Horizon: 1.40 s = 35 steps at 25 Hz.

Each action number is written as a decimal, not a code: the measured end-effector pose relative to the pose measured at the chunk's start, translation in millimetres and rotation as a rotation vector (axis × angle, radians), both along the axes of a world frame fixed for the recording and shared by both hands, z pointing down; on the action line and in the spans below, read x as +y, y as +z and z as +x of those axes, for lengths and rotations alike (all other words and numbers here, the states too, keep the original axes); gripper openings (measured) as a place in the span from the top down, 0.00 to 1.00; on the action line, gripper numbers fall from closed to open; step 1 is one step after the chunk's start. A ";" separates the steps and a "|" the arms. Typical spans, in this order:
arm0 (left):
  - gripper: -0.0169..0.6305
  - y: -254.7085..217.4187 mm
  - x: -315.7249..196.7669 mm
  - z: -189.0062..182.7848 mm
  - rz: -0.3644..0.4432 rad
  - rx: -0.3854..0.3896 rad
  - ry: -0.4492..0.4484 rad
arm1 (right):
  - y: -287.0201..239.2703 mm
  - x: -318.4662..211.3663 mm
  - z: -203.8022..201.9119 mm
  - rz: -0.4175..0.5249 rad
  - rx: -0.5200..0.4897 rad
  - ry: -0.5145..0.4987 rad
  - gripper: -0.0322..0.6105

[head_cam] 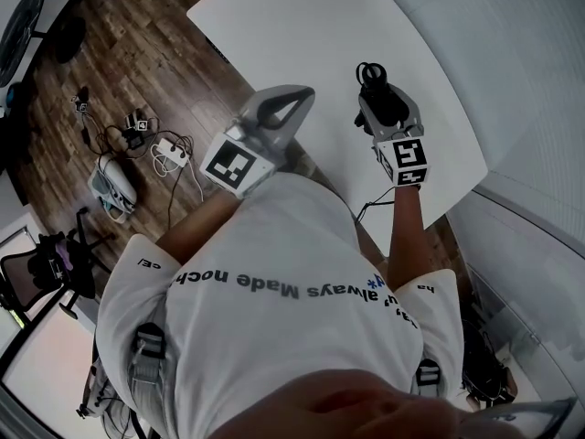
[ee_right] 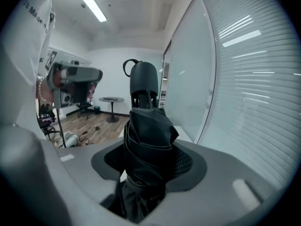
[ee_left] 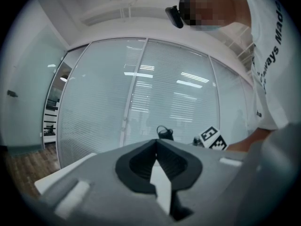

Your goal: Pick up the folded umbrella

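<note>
The folded black umbrella (ee_right: 146, 142) stands between my right gripper's (ee_right: 148, 163) pads, its rounded handle (ee_right: 143, 81) and wrist loop sticking out past the fingertips. That gripper is shut on it and holds it up in the air, over the white table (head_cam: 311, 26). From the head view the umbrella (head_cam: 377, 97) shows as a dark bundle in the right gripper (head_cam: 384, 110). My left gripper (head_cam: 294, 99) hovers beside it on the left, shut, with nothing in it. In the left gripper view its fingertips (ee_left: 156, 144) meet, and the umbrella's handle (ee_left: 164, 133) shows beyond them.
The table's near edge runs under both grippers. Cables and small devices (head_cam: 137, 144) lie on the wooden floor to the left, with a black chair (head_cam: 46, 268) further back. A glass wall with blinds (ee_left: 141, 93) runs along the table's far side. A small round table (ee_right: 111, 99) stands across the room.
</note>
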<state>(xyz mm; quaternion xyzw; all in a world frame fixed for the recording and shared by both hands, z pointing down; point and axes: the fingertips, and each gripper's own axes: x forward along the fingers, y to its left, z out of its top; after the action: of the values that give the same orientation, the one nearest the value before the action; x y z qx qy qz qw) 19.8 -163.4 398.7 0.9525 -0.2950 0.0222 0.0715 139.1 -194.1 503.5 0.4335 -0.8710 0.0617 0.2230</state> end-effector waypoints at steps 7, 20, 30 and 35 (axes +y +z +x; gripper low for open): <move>0.97 -24.9 -3.2 7.9 0.031 0.033 0.013 | -104.6 34.0 -3.2 0.130 -0.182 0.092 0.62; 0.97 -63.1 0.7 13.7 0.077 0.096 0.048 | -180.4 77.1 -14.5 0.229 -0.254 0.103 0.62; 0.97 -63.6 1.8 19.1 0.070 0.098 0.057 | -183.1 75.8 -5.5 0.240 -0.254 0.139 0.62; 0.97 -65.8 2.6 16.3 0.068 0.098 0.062 | -186.1 77.7 -8.3 0.249 -0.241 0.137 0.62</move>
<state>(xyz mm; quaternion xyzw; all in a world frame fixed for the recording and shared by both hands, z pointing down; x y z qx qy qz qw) 36.1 -160.8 332.9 0.9630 -0.2621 -0.0323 0.0528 130.8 -116.4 317.4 0.5057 -0.8606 0.0199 0.0569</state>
